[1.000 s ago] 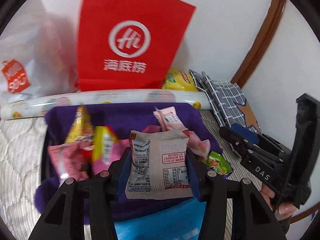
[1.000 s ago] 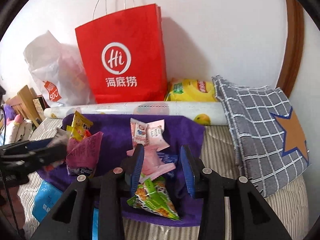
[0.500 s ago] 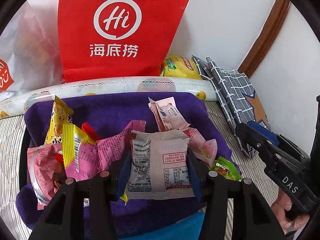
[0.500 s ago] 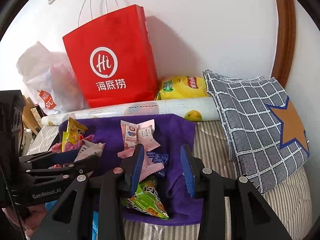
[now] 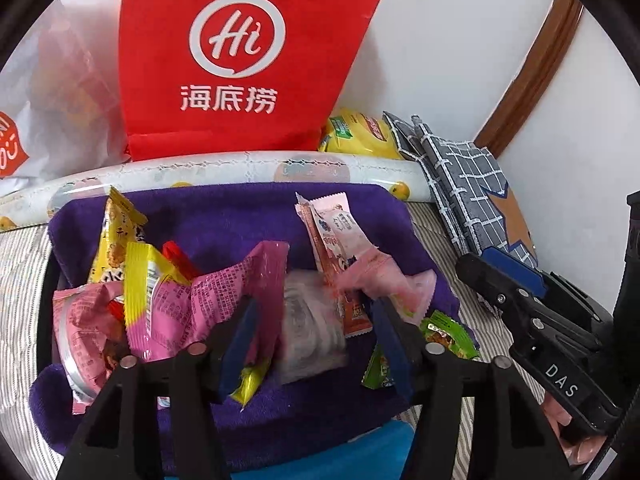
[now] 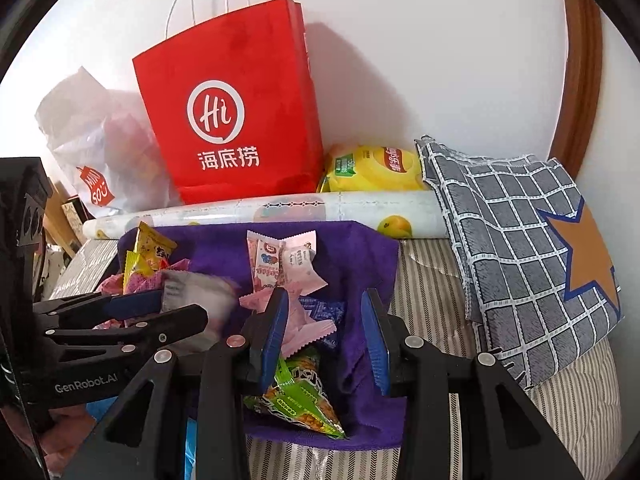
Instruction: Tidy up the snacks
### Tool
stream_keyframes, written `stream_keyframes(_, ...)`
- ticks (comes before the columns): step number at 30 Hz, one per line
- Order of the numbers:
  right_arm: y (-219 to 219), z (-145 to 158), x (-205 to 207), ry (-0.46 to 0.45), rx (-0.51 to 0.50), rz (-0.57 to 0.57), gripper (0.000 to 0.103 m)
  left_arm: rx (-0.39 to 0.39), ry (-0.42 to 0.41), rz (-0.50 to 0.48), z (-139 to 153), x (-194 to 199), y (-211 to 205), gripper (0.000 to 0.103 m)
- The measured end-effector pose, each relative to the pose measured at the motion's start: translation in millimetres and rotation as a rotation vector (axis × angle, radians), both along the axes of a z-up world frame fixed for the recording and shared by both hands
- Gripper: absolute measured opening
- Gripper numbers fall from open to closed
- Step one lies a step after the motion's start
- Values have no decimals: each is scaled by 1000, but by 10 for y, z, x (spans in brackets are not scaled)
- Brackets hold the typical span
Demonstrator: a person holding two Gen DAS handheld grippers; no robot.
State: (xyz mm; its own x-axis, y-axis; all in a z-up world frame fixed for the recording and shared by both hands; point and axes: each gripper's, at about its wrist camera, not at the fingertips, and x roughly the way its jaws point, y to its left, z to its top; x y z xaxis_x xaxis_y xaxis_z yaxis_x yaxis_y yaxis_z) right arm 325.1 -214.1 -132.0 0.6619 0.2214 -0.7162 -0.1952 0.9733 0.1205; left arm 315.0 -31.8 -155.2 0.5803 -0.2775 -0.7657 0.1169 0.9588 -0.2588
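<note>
A purple cloth (image 5: 224, 216) holds a heap of snack packets: a yellow one (image 5: 116, 236), a big pink bag (image 5: 216, 296), pale pink packets (image 5: 340, 232) and a green packet (image 5: 444, 330). My left gripper (image 5: 314, 308) hangs over the heap and its jaws are opening. A grey-white packet (image 5: 312, 332) shows blurred between the pads, free of both. In the right wrist view that packet (image 6: 196, 288) sits at the left gripper (image 6: 182, 306). My right gripper (image 6: 325, 294) stands open over the cloth (image 6: 360, 256), above the green packet (image 6: 300, 396), with nothing gripped.
Behind the cloth lie a rolled printed sheet (image 6: 340, 208), a red paper bag (image 6: 232, 100), a white plastic bag (image 6: 92, 152) and a yellow chip bag (image 6: 372, 168). A grey checked cushion (image 6: 520, 248) leans at the right on the striped mattress (image 6: 432, 300). Something blue (image 5: 360, 448) lies at the front.
The left jaws have spread and let go of the grey-white packet, which now drops blurred into the heap. Before that the left gripper closed in on the cloth. The right gripper kept still.
</note>
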Motion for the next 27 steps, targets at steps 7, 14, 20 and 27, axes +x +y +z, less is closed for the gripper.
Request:
stream_keyframes(7, -29, 21, -13, -10, 3, -7, 38, 37, 0, -11, 26, -49, -30, 64)
stream_keyframes(14, 22, 54, -53, -34, -2, 8, 40, 113, -28, -6, 105, -272, -13, 68)
stream_keyframes(20, 108, 157, -139, -69, -7, 39, 44, 106, -41, 29, 228, -568, 187, 73)
stream_keyframes(27, 116, 356, -512, -66, -3, -8, 54, 115, -68, 86, 394, -922, 439, 74)
